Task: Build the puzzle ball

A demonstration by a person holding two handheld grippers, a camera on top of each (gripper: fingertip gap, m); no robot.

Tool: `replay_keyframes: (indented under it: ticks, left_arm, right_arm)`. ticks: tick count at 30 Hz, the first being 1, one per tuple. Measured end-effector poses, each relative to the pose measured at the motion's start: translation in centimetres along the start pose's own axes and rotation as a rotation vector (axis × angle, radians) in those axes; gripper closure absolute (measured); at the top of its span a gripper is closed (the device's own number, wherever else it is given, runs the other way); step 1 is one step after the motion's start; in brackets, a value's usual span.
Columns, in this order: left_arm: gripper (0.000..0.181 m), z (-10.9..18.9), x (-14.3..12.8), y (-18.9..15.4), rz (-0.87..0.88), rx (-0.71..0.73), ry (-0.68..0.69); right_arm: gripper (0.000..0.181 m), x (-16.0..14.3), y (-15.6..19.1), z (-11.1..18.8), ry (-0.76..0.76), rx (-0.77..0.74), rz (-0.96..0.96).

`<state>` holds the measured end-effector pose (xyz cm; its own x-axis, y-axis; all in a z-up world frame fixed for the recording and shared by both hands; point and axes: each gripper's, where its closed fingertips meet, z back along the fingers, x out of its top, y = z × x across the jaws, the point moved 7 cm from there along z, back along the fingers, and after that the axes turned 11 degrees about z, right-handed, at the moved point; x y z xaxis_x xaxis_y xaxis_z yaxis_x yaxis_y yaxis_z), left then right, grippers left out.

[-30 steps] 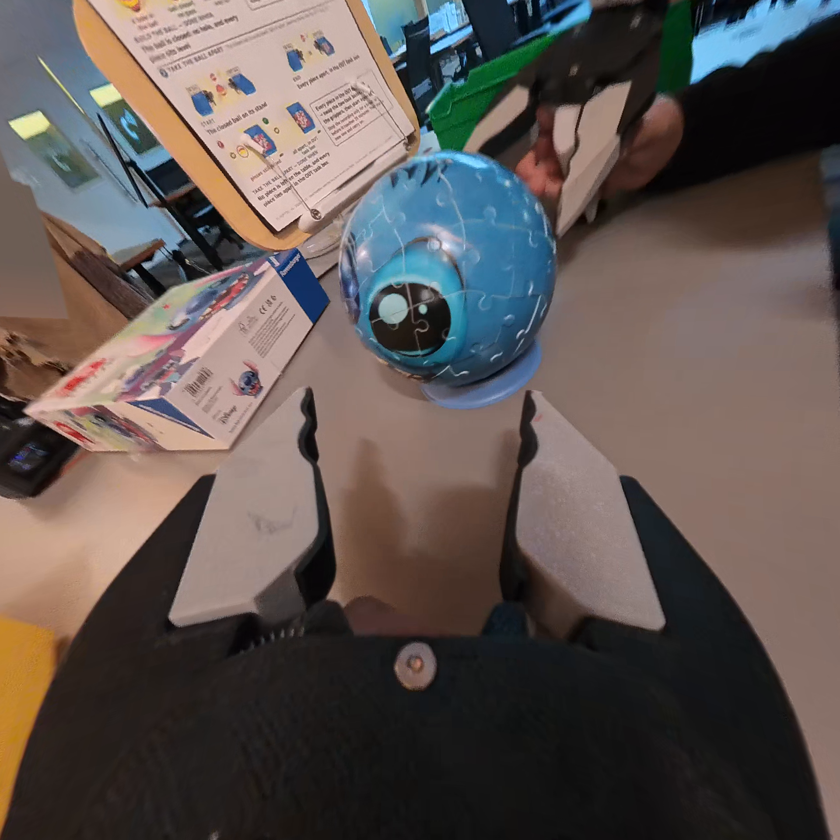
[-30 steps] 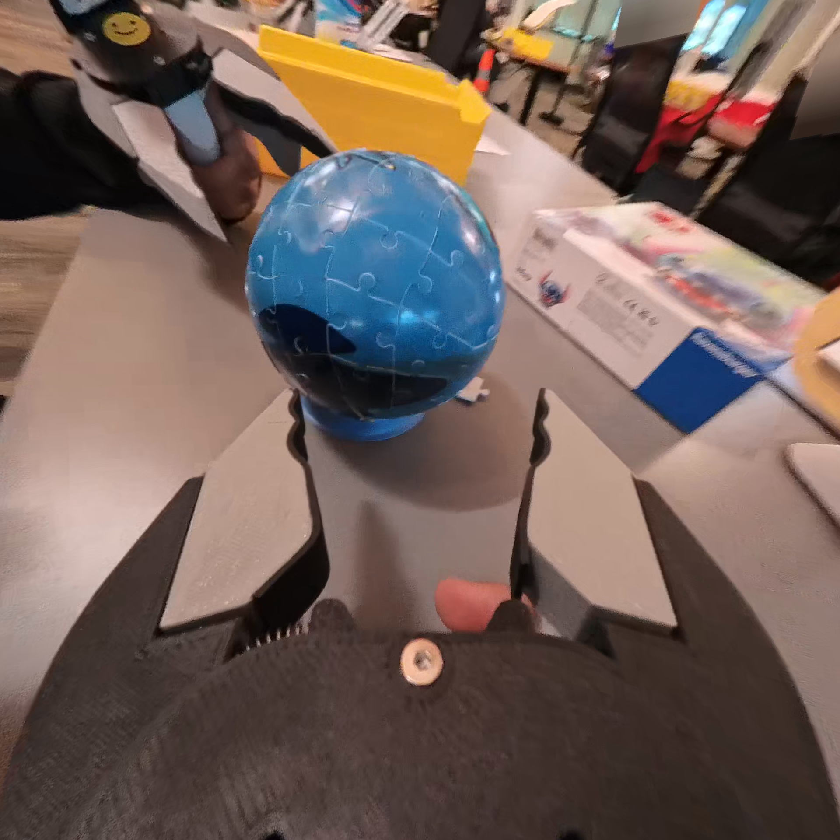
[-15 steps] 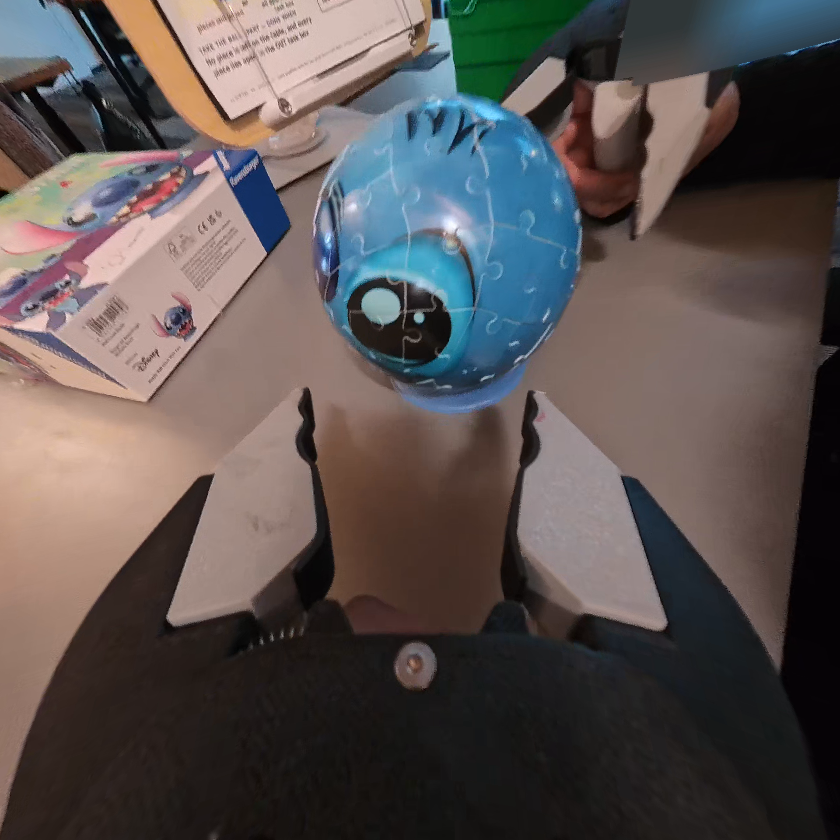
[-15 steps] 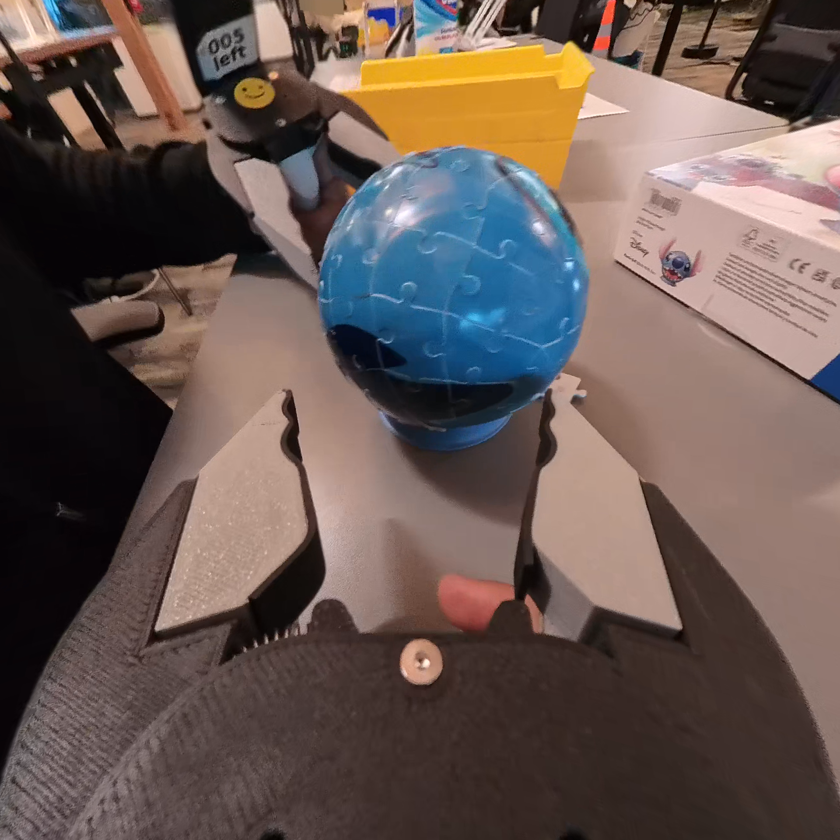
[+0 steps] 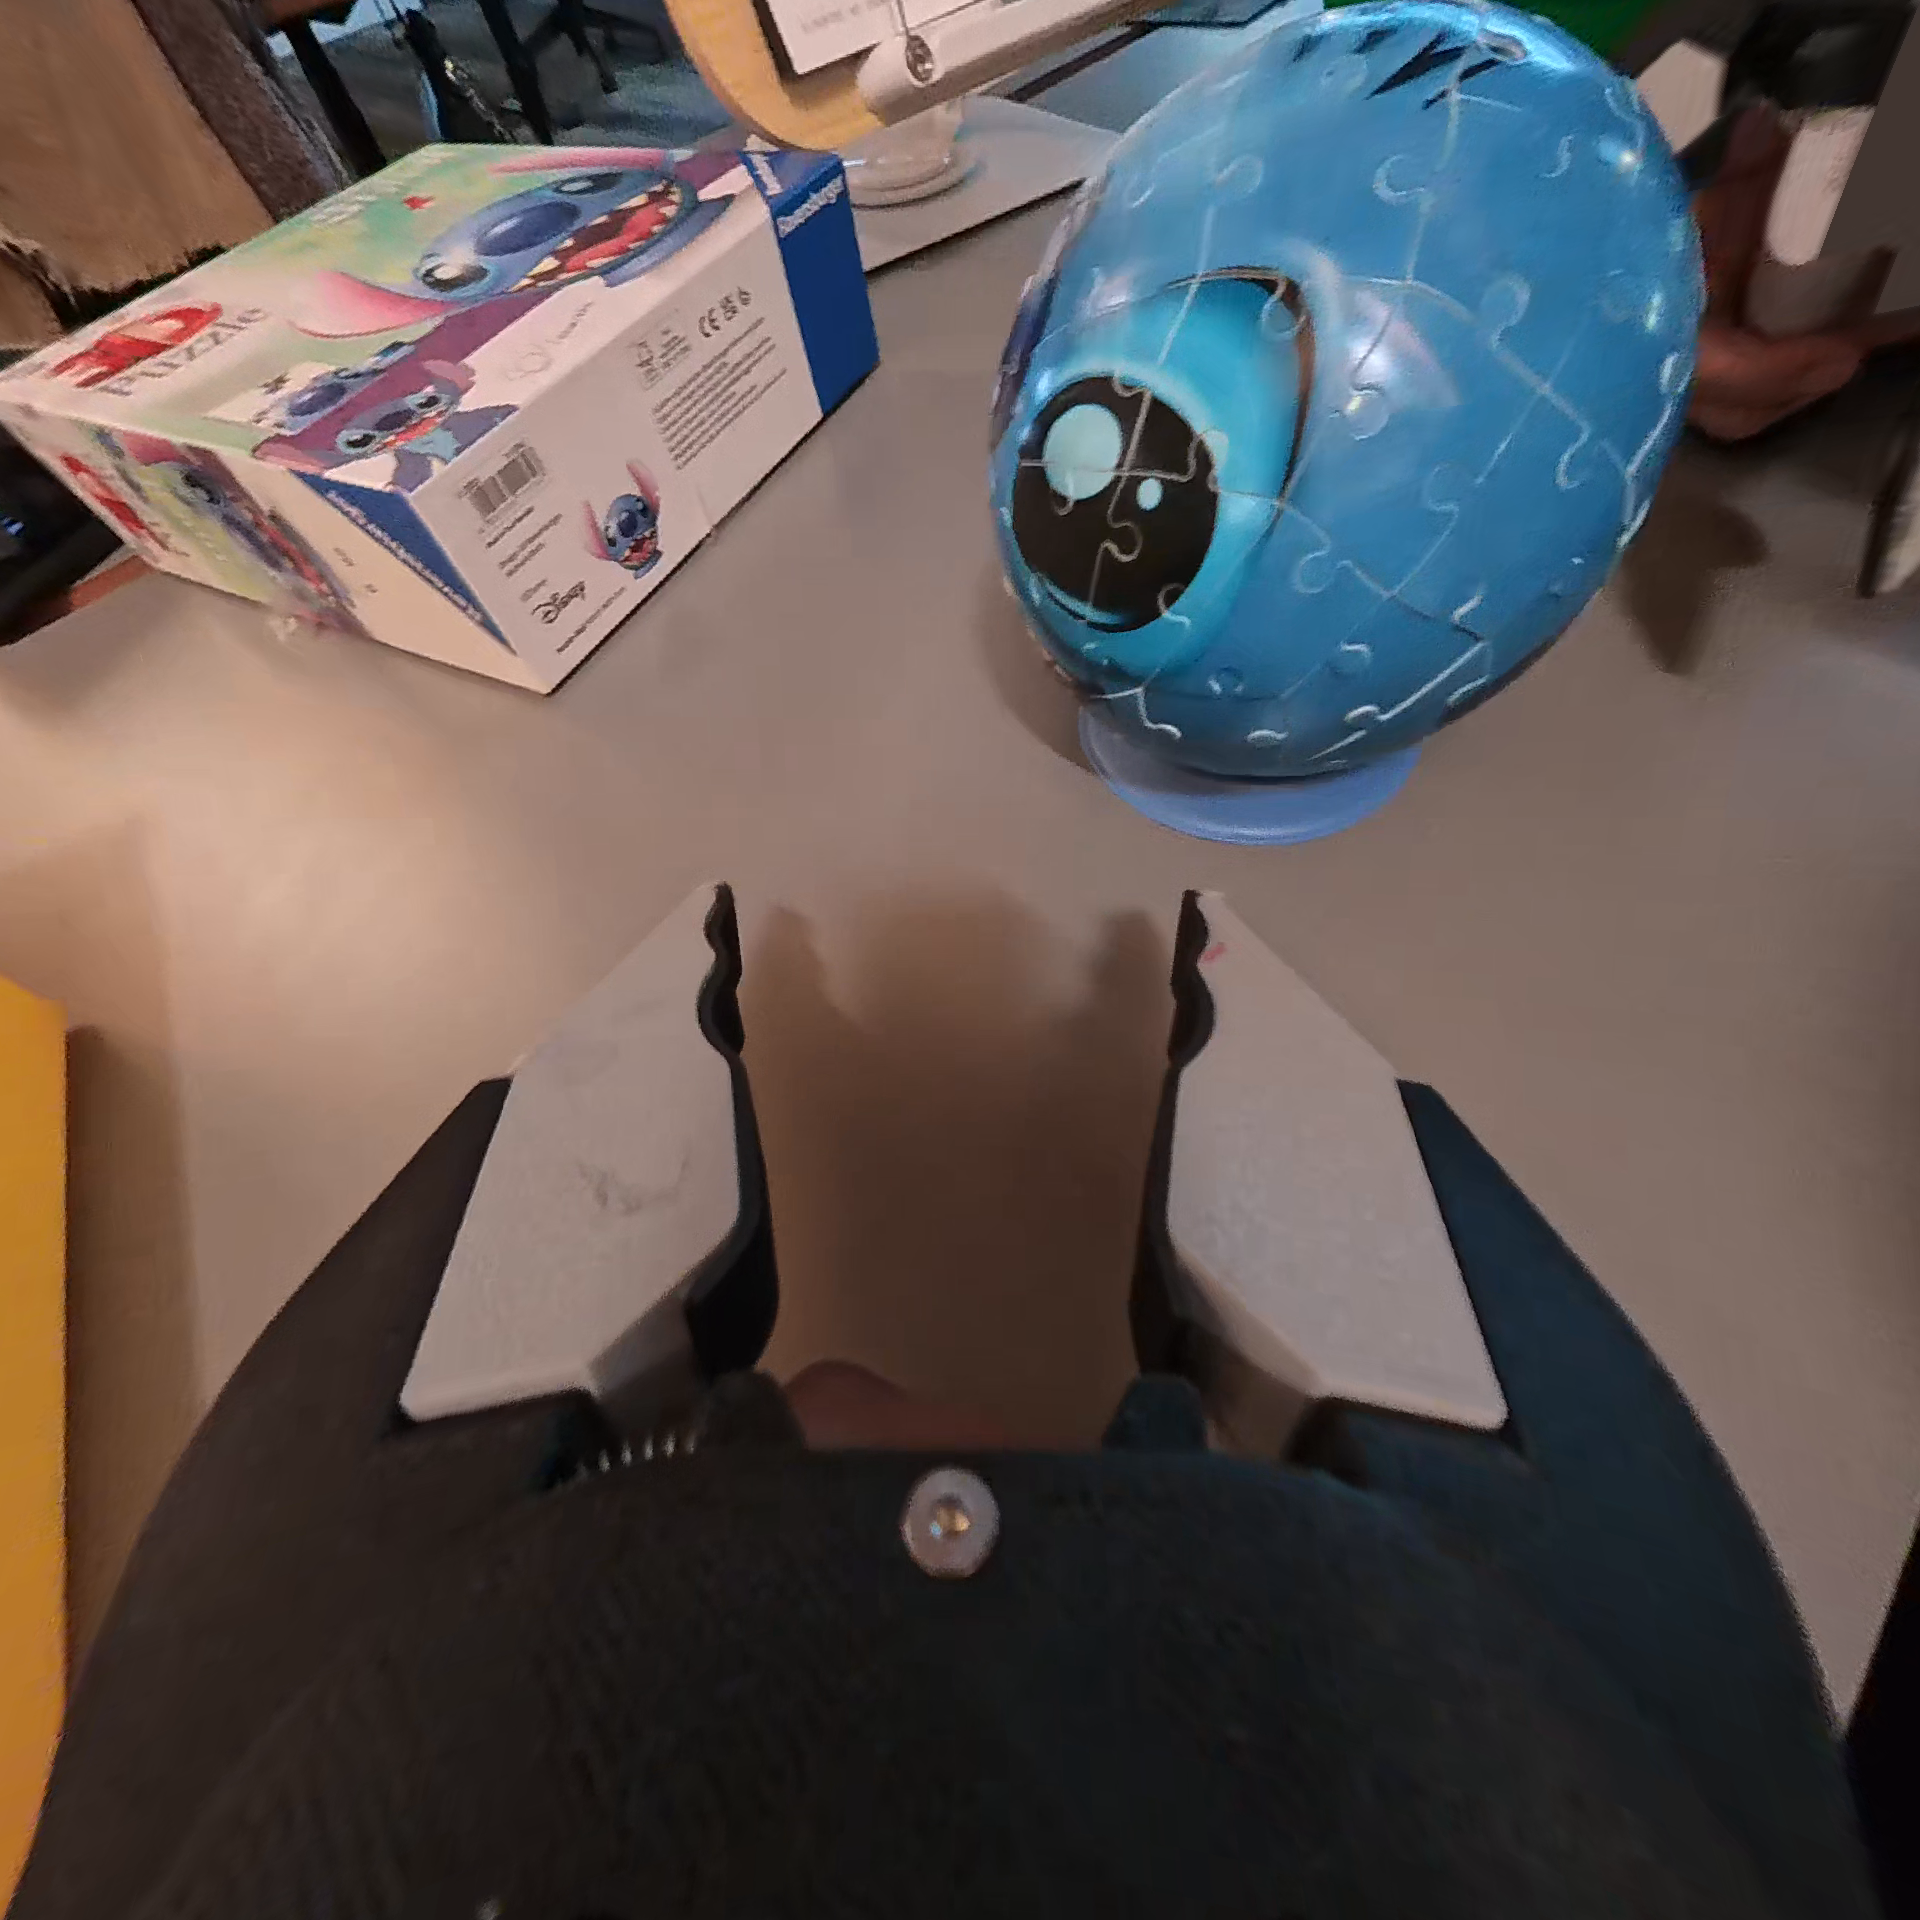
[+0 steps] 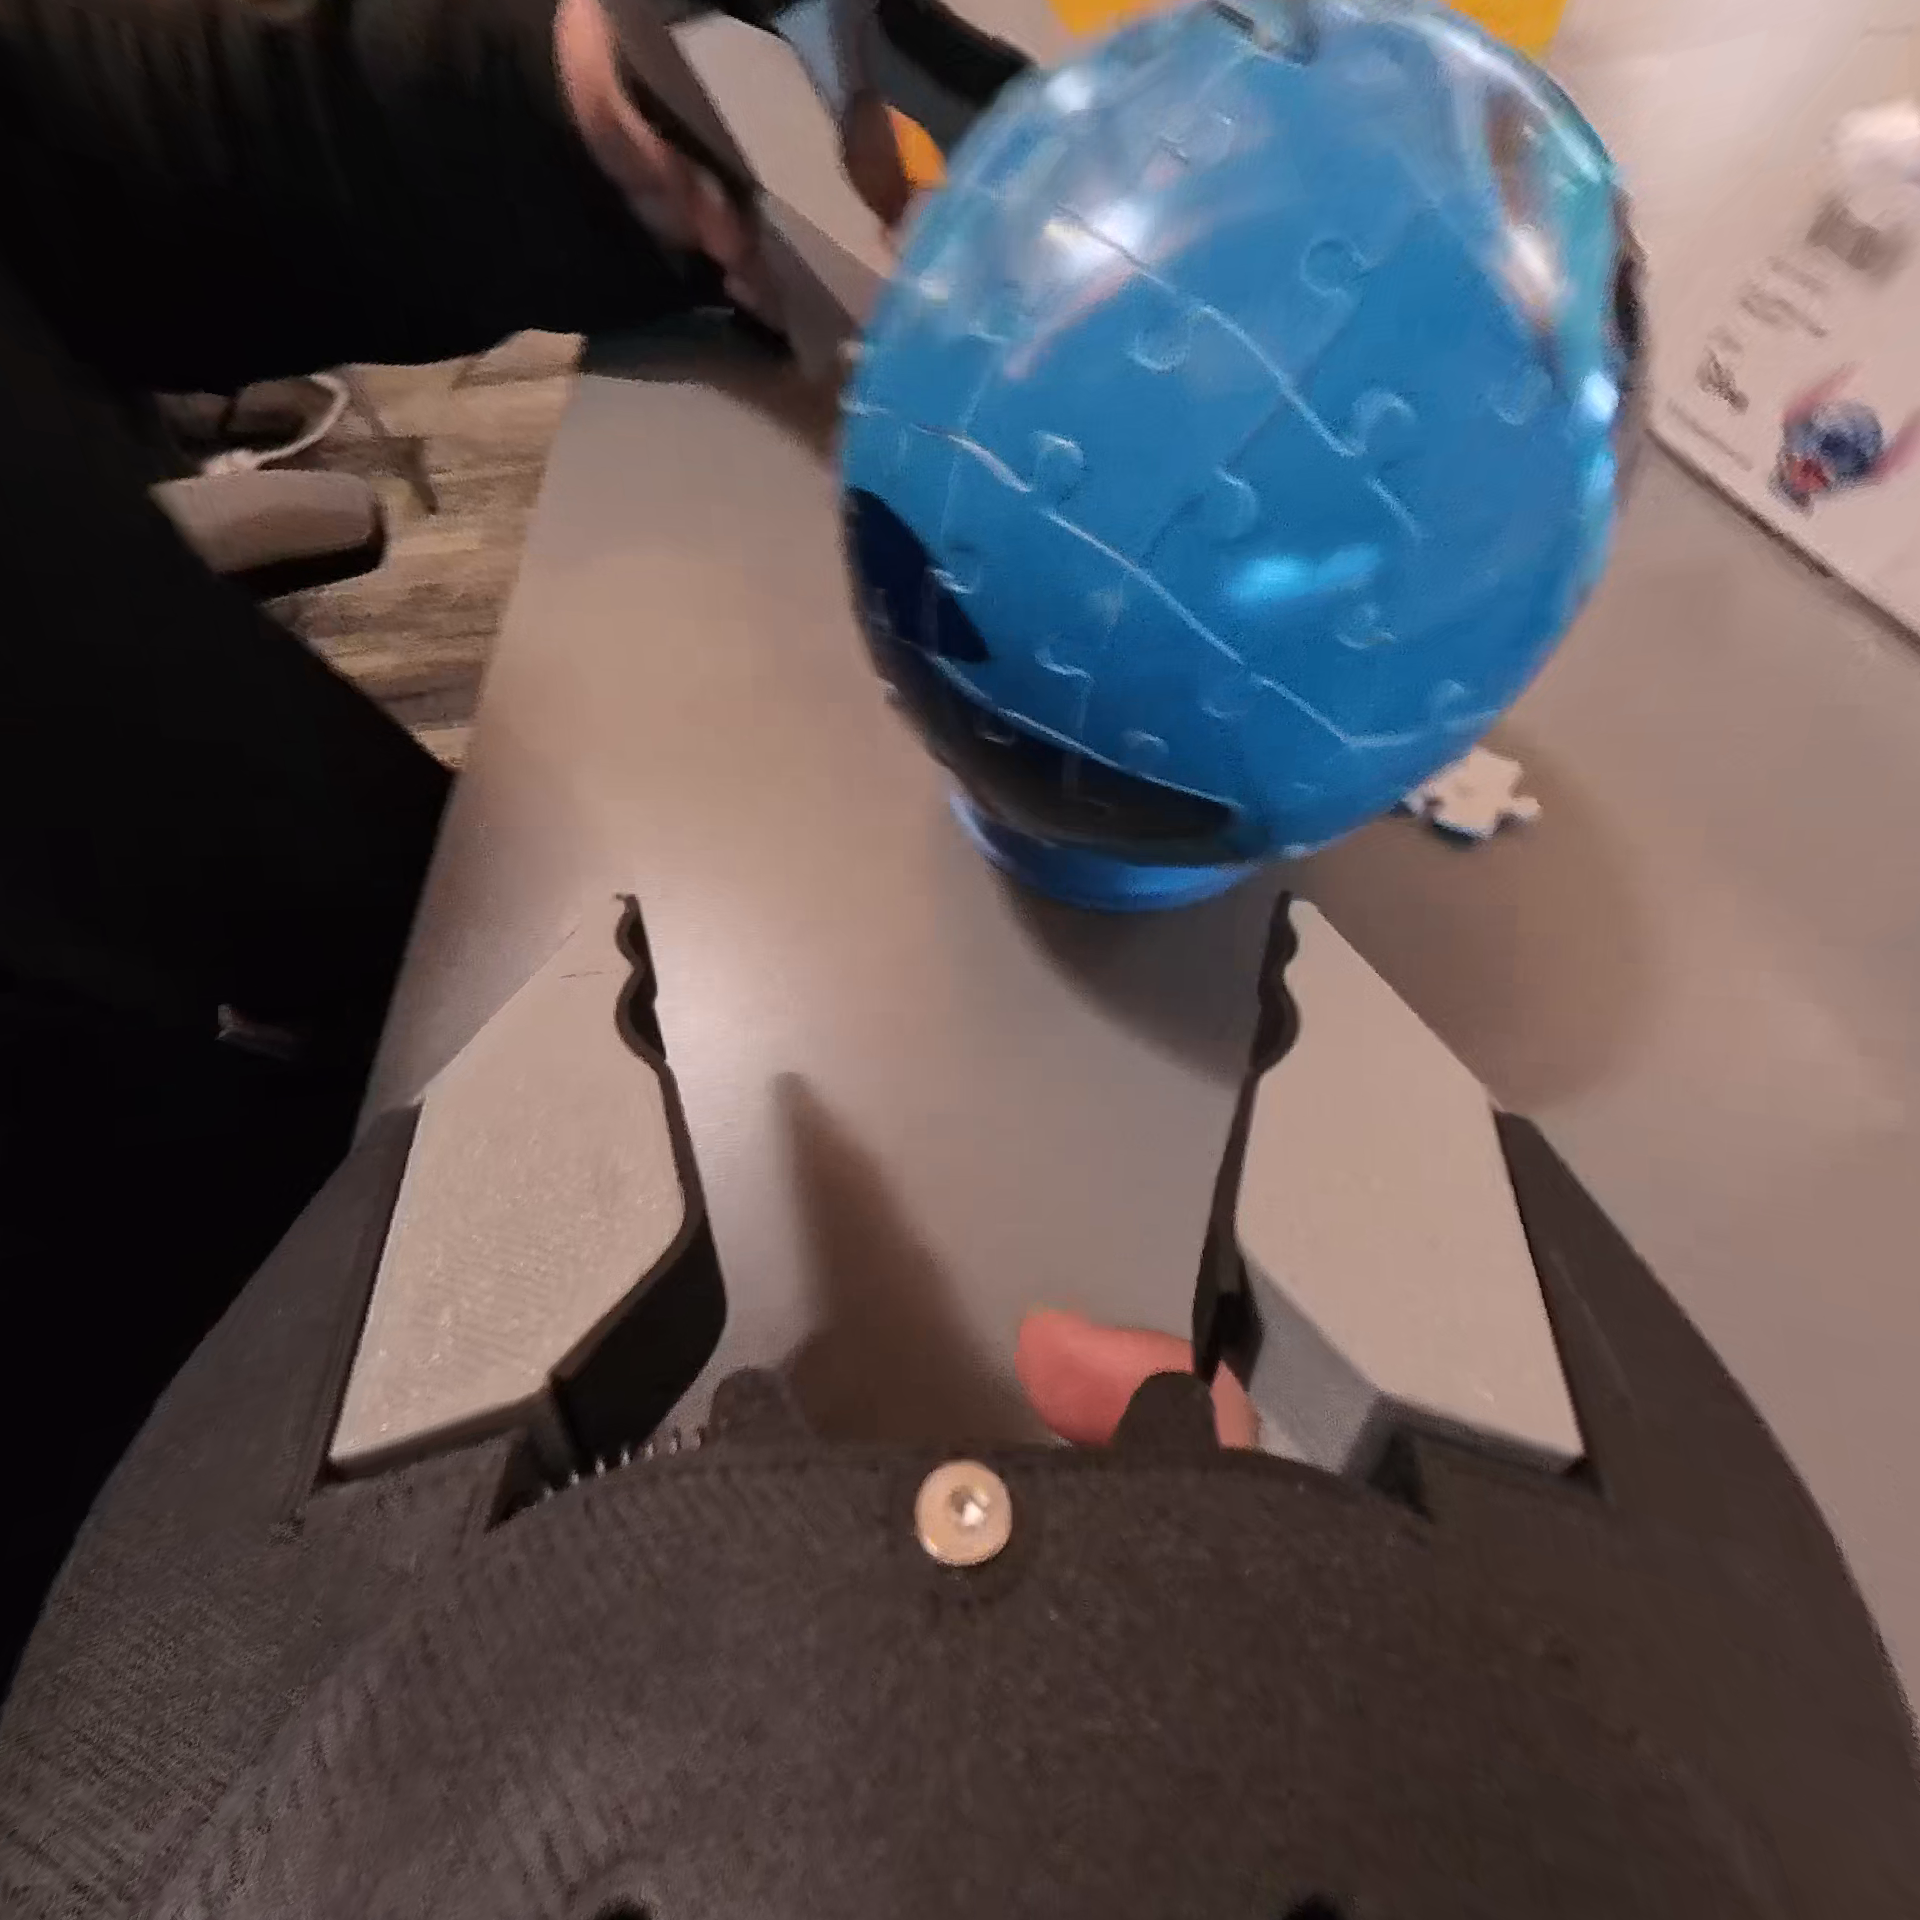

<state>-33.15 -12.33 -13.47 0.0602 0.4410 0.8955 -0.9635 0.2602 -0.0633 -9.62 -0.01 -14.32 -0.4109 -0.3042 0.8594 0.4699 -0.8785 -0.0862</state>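
The blue puzzle ball [image 5: 1382, 416] with a large painted eye stands on its round blue stand [image 5: 1247, 800] on the grey table [image 5: 831, 790]. It also shows in the right wrist view [image 6: 1247, 447], blurred, on its stand [image 6: 1101, 873]. My left gripper [image 5: 954, 914] is open and empty, above the table short of the ball and to its left. My right gripper [image 6: 956, 914] is wide open and empty, just short of the stand. A loose puzzle piece [image 6: 1475, 805] lies on the table beside the ball.
The puzzle's box [image 5: 447, 395] lies at the left. An instruction stand's white foot [image 5: 914, 125] is behind it. A yellow bin's edge [image 5: 26, 1299] is at the far left. The table's left edge [image 6: 499, 623] drops to the floor, with a dark-sleeved arm [image 6: 312, 187] beyond. My right gripper is the nearer one to the loose puzzle piece [image 6: 1475, 805]: about 8 cm, against 15 cm.
Both grippers swung to the left, so the ball now sits to the right in each view. The right jaws opened wider; the left jaws narrowed slightly. Nothing was grasped.
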Motion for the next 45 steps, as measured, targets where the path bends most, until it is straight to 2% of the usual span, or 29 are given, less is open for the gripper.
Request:
replay_keyframes:
  ticks: [3, 6, 13, 17, 19, 23, 26, 28, 29, 31, 36, 40, 45]
  left_arm:
    - [0.100, 0.7, 0.0, 0.4, 0.031, 0.001, -0.030]
    - [0.102, 1.2, -0.1, 0.5, 0.041, 0.007, -0.053]
    - [0.101, 2.2, -0.6, -0.3, 0.011, -0.002, -0.060]
    - [0.100, 3.1, -0.7, -0.1, 0.049, -0.014, -0.088]
    - [0.100, 3.6, -0.7, 0.1, 0.073, -0.015, -0.108]
    - [0.100, 4.9, -1.1, 0.0, 0.071, -0.023, -0.133]
    - [0.098, 5.2, -1.6, -1.4, 0.052, -0.075, -0.095]
    - [0.093, 4.7, -2.0, -2.3, -0.007, -0.037, -0.046]
    - [0.090, 4.4, -2.0, -2.8, -0.027, -0.025, -0.030]
    - [0.090, 3.6, -1.8, -3.7, -0.011, -0.041, -0.023]
    - [0.091, 2.5, -1.5, -4.0, 0.046, -0.080, 0.013]
    - [0.096, 2.7, -1.5, -3.7, 0.062, -0.058, -0.005]
    - [0.096, 2.7, -1.6, -3.8, 0.051, -0.067, 0.007]
  right_arm:
    - [0.055, -0.5, -1.1, -1.1, 0.061, 0.074, -0.175]
    - [0.046, 0.4, -1.0, -2.3, 0.028, 0.134, -0.216]
    - [0.051, 1.3, 1.4, -3.6, 0.022, 0.209, -0.229]
    - [0.052, 2.6, 3.3, -4.8, -0.050, 0.325, -0.298]
    - [0.058, 3.1, 4.2, -5.4, -0.051, 0.374, -0.302]
    - [0.058, 2.6, 4.7, -4.8, 0.004, 0.324, -0.180]
    - [0.059, 1.4, 2.5, -3.5, 0.044, 0.184, -0.140]
    - [0.065, 1.0, 0.9, -2.9, 0.041, 0.115, -0.149]
    - [0.063, 1.1, 0.4, -2.9, 0.022, 0.105, -0.148]
    - [0.059, 1.7, -0.1, -3.3, -0.017, 0.112, -0.139]
    - [0.052, 2.3, -0.2, -5.7, 0.050, 0.147, -0.157]
    - [0.058, 2.5, 1.4, -5.9, 0.052, 0.189, -0.171]
    - [0.054, 2.9, 3.5, -6.2, 0.035, 0.235, -0.184]
